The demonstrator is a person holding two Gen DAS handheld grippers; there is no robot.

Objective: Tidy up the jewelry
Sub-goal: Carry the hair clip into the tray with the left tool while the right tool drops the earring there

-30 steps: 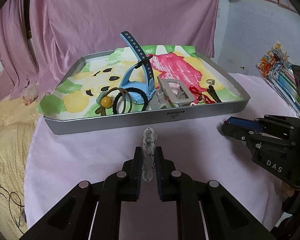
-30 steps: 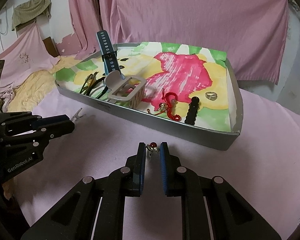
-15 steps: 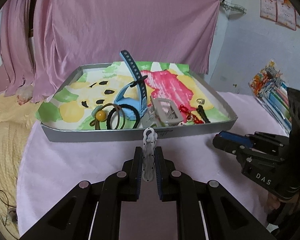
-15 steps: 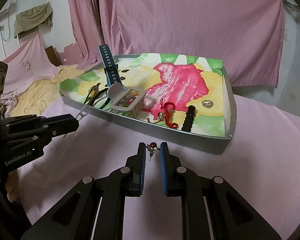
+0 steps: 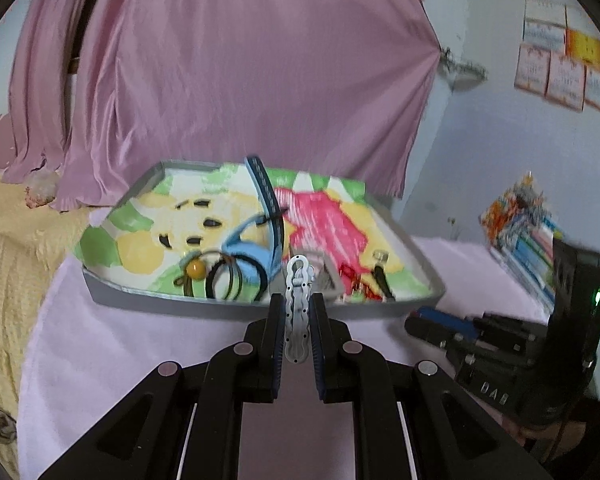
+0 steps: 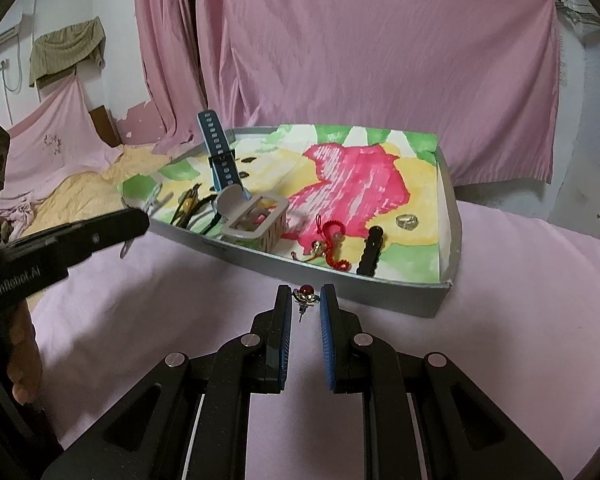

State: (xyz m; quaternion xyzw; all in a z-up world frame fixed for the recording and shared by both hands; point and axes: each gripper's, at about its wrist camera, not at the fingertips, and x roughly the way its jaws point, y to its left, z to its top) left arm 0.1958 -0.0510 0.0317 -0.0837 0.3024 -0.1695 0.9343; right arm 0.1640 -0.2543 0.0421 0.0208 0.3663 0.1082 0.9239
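My left gripper (image 5: 297,304) is shut on a silver wavy hair clip (image 5: 298,312), held upright just short of the grey tray's near rim (image 5: 180,306). My right gripper (image 6: 306,294) is shut on a small red-stone earring (image 6: 306,298), also in front of the tray (image 6: 420,300). On the tray's colourful paper lie a blue watch (image 6: 220,160), black hair ties (image 5: 228,280), a small white basket (image 6: 256,220), a red cord charm (image 6: 330,244), a black clip (image 6: 370,250) and a silver ring (image 6: 406,221). The left gripper's body (image 6: 100,232) shows at the left of the right wrist view.
The tray stands on a table covered with pink cloth (image 6: 180,300). A pink curtain (image 5: 240,80) hangs behind. A yellow blanket (image 5: 8,240) lies to the left, and colourful packets (image 5: 532,232) are stacked at the right. A hand (image 6: 20,364) holds the left gripper.
Both grippers have risen and tilted up while keeping hold of the clip and the earring. The tray now sits lower in both views. The left gripper has come closer to the tray's left corner.
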